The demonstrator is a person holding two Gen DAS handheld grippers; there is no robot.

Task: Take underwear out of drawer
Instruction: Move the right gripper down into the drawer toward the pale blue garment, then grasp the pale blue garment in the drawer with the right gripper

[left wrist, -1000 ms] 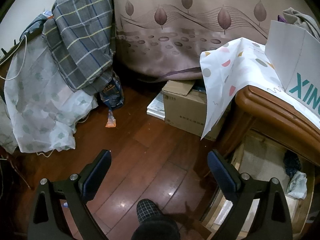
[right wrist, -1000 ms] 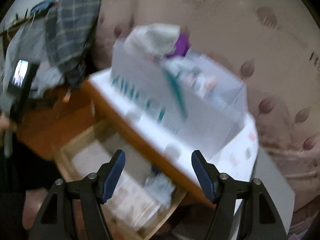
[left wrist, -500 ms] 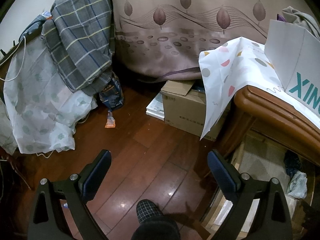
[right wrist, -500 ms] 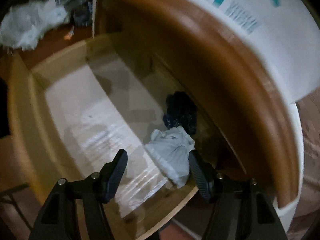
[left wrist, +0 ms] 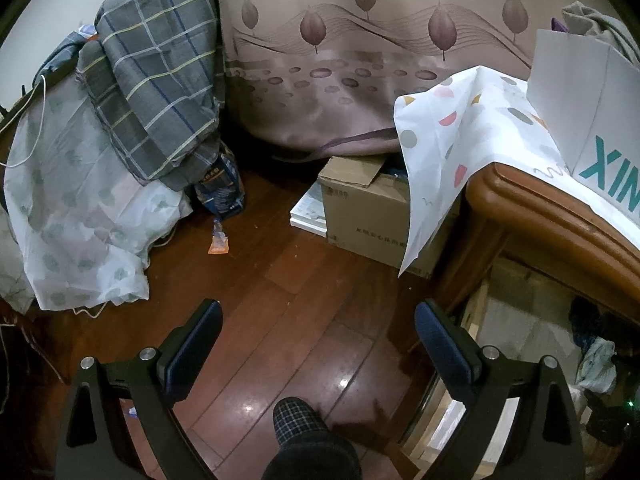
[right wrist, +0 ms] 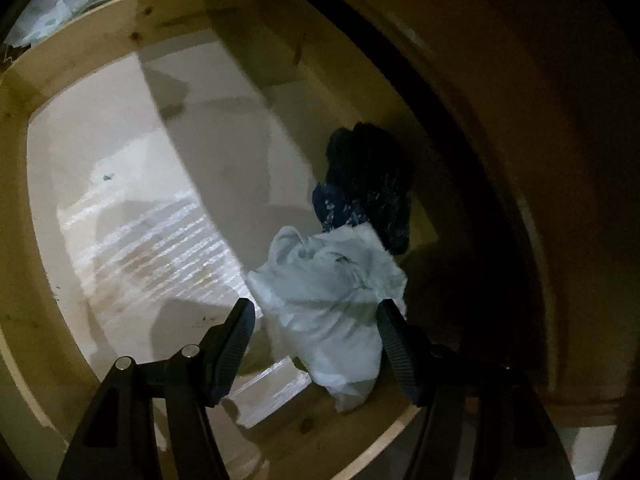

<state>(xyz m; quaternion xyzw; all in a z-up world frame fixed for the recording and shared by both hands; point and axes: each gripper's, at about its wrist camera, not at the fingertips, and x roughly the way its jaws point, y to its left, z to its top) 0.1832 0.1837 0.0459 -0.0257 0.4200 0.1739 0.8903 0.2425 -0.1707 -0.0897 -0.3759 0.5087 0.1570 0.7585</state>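
The wooden drawer (right wrist: 80, 32) stands pulled out, lined with pale paper. In its right corner a crumpled white underwear (right wrist: 328, 300) lies against a dark blue patterned one (right wrist: 368, 184). My right gripper (right wrist: 314, 308) points down into the drawer, and its open jaws straddle the white underwear without clearly pressing on it. In the left wrist view my left gripper (left wrist: 318, 312) hangs open over the wood floor with nothing between its fingers. The drawer (left wrist: 476, 304) shows at lower right there, with the white underwear (left wrist: 598, 364) and the dark one (left wrist: 584, 316) inside.
The brown cabinet top (left wrist: 540, 216) overhangs the drawer and carries a dotted cloth (left wrist: 444, 140) and a white box (left wrist: 592, 120). A cardboard box (left wrist: 368, 212) sits on the floor beside it. A plaid cloth (left wrist: 156, 76) drapes a covered pile. A person's slippered foot (left wrist: 304, 432) is below.
My right gripper has dropped into the drawer and closed in on the white underwear, which now lies between its somewhat narrower jaws. The left gripper has stayed still.
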